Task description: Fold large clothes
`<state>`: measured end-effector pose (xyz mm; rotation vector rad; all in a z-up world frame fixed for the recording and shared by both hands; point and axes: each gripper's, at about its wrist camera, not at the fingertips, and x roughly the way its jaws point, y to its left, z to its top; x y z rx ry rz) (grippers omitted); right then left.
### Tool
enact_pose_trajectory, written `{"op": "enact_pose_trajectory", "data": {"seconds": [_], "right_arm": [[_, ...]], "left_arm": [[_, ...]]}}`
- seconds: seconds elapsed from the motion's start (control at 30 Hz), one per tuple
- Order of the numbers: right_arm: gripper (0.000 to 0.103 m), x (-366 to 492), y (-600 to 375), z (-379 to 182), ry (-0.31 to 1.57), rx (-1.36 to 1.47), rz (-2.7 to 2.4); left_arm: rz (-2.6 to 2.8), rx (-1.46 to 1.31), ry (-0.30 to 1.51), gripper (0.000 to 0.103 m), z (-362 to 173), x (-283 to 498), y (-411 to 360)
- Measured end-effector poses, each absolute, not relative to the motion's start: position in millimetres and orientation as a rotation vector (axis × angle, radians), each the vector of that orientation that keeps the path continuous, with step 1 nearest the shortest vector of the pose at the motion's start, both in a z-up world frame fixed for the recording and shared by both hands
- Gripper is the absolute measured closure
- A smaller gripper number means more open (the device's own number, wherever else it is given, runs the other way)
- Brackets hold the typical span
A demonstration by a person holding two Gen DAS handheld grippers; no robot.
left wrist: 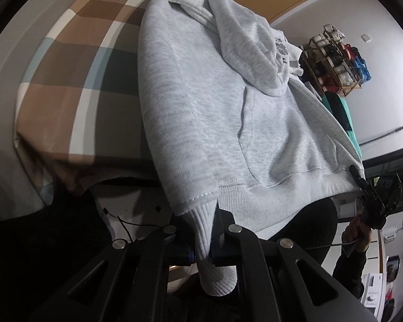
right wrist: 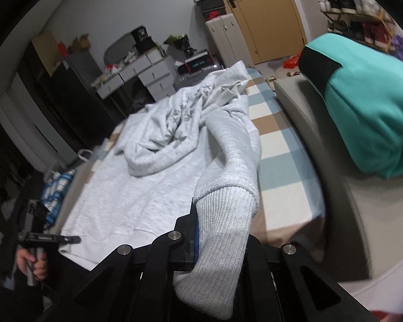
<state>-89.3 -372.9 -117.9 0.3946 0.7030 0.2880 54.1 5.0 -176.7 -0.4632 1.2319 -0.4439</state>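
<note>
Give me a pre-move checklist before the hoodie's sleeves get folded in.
1. Left gripper clamped on its ribbed sleeve cuff: ok.
2. Right gripper clamped on the other cuff: ok.
3. Grey hoodie body lying flat on the checked bed cover: ok.
4. Hood smoothed flat: not ok, it is bunched on the chest.
5. Hem fully on the bed: cannot tell.
6. Teal garment apart from the hoodie: ok.
</note>
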Motion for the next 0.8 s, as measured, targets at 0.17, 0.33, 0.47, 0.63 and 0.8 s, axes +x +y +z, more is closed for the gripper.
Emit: {"op": "enact_pose_trajectory", "data": {"seconds": [0.17,0.33,0.47,0.63,0.8], "right_arm": [[0.096,-107.9,-380.6,-108.1,0.641,0.518,0.339],[0.096,-130.7,-383.1,-98.3,0.601,0.580,0.327],[0.096,-122.9,-384.1,-90.7,0.595,0.582,0.292],[0.095,-57.4,-390.7,-59.7,0.617,0.623,0.336],[0.091,57.6,-405.4,-23.5,0.734,0.697,0.317]], "left_arm": [[-0.495,-0.405,1.198,0.100,-153.0,48.6,-1.2],[-0.562,-0.405,1.199,0.100,-137.8,57.9,-1.1],[-0.603,-0.449,1.175,0.100,-121.2,99.4,-0.5],[-0.577,-0.540,1.091,0.101,-94.0,196.5,-2.4],[-0.520,-0.620,1.129,0.100,-82.0,313.3,-11.2]]}}
